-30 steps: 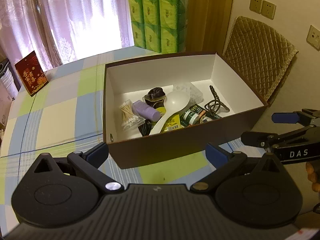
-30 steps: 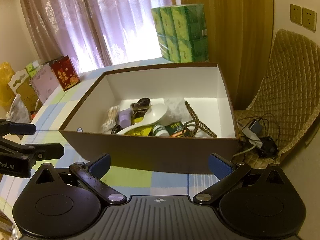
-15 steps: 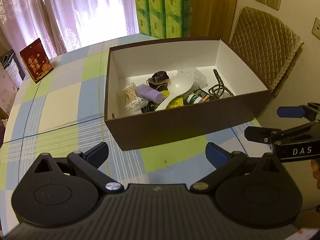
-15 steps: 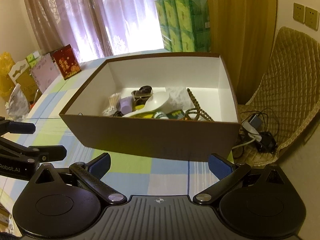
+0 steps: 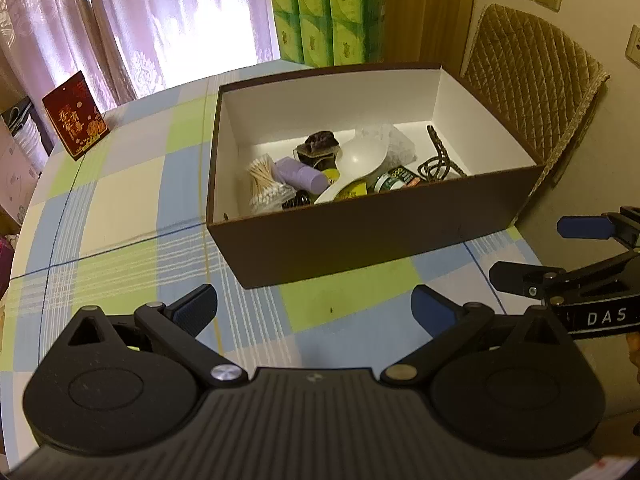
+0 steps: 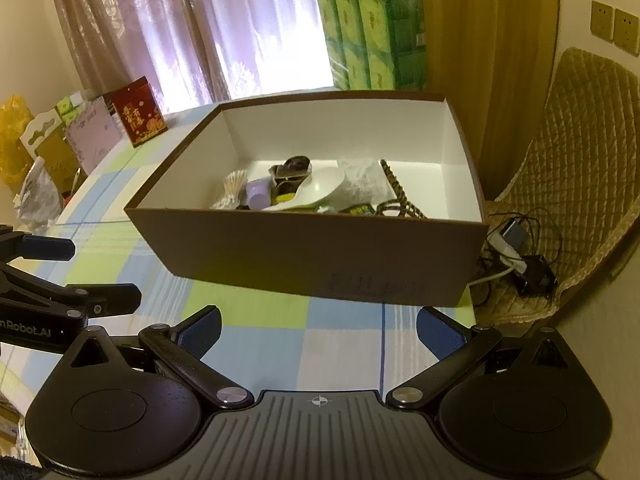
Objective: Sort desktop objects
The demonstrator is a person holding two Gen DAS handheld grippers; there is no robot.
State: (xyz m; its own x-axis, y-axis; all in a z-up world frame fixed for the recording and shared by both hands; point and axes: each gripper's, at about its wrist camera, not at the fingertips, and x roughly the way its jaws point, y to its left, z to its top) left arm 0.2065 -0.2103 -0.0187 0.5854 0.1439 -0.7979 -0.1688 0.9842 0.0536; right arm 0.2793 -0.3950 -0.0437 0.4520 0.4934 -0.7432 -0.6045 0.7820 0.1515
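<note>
The brown box [image 5: 360, 236] with white inner walls sits on the checked table [image 5: 128, 200], at twelve o'clock from both grippers. Inside it lie cotton swabs [image 5: 262, 184], a purple bottle [image 5: 302, 174], a white spoon [image 5: 358, 164], a dark lump [image 5: 318, 144], a crinkled clear bag [image 5: 390, 140] and a braided cord [image 5: 438, 156], bunched toward the near wall. The left gripper [image 5: 314, 310] hangs above the table short of the box, jaws wide apart and holding nothing. The right gripper [image 6: 318, 330] is likewise short of the box, jaws apart and empty. A red card [image 5: 76, 116] stands at ten o'clock, and green cartons [image 5: 324, 12] are stacked beyond the box.
</note>
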